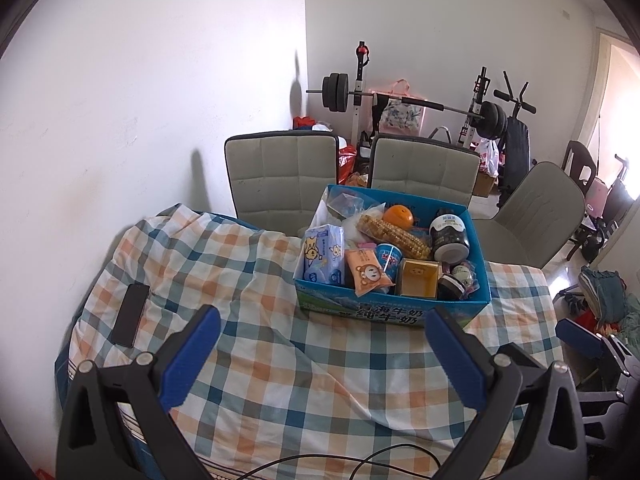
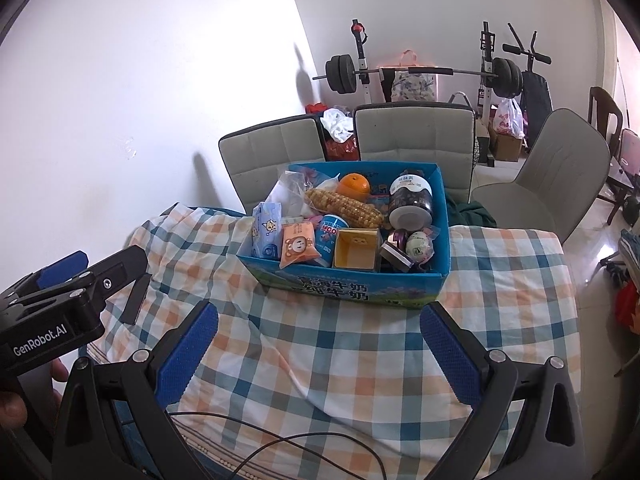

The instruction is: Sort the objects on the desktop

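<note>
A blue cardboard box (image 1: pixel 394 314) (image 2: pixel 344 288) stands on the checked tablecloth (image 1: pixel 280 364) (image 2: pixel 332 360). It holds an orange (image 1: pixel 398 216) (image 2: pixel 353 185), a corn cob (image 1: pixel 394 232) (image 2: pixel 344 203), a dark jar (image 1: pixel 449 234) (image 2: pixel 412 200), a blue tissue pack (image 1: pixel 324 254) (image 2: pixel 267 232), an orange snack packet (image 1: pixel 367 272) (image 2: pixel 299 246), a yellow box (image 1: pixel 418 278) (image 2: pixel 356 250) and more. My left gripper (image 1: pixel 324 356) is open and empty, in front of the box. My right gripper (image 2: pixel 320 356) is open and empty, also in front of it. The left gripper also shows at the left of the right wrist view (image 2: pixel 76 280).
A black phone (image 1: pixel 130 314) (image 2: pixel 136 300) lies on the cloth at the left. A black cable (image 1: pixel 320 460) (image 2: pixel 280 444) runs along the near edge. Three grey chairs (image 1: pixel 280 176) (image 2: pixel 414 132) stand behind the table, a white wall at left, weight equipment (image 1: pixel 400 100) behind.
</note>
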A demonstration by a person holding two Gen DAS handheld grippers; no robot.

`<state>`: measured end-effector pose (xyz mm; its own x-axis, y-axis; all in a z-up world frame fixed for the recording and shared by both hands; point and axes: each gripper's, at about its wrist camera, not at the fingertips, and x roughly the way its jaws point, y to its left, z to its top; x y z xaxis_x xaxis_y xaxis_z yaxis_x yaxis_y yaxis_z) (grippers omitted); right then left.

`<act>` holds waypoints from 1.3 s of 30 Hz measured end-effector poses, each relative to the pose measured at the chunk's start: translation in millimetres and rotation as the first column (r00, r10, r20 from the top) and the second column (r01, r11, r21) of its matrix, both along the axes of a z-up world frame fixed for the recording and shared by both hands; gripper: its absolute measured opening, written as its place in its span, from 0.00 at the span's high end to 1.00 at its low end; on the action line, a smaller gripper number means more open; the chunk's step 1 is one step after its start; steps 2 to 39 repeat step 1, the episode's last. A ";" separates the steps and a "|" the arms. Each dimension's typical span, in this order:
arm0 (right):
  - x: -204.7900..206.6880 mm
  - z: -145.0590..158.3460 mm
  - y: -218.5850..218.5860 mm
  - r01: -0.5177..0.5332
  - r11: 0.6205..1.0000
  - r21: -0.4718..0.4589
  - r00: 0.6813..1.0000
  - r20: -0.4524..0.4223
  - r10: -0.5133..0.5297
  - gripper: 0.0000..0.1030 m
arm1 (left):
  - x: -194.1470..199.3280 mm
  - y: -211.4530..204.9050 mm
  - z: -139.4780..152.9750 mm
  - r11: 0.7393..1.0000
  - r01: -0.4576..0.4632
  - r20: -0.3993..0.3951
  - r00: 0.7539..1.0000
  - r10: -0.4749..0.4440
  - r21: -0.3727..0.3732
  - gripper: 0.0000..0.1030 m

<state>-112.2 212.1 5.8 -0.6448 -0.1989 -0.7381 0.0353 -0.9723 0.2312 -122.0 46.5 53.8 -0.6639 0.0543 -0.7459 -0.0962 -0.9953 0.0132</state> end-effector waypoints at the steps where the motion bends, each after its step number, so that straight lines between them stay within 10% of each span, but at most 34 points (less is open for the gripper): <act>1: 0.6 0.5 -1.1 -0.003 1.000 0.002 1.000 -0.002 0.003 0.00 | 2.3 0.4 1.1 1.000 -0.003 -0.001 1.000 0.003 -0.001 0.00; 39: 0.6 0.5 -1.1 -0.003 1.000 0.002 1.000 -0.002 0.003 0.00 | 2.3 0.4 1.1 1.000 -0.003 -0.001 1.000 0.003 -0.001 0.00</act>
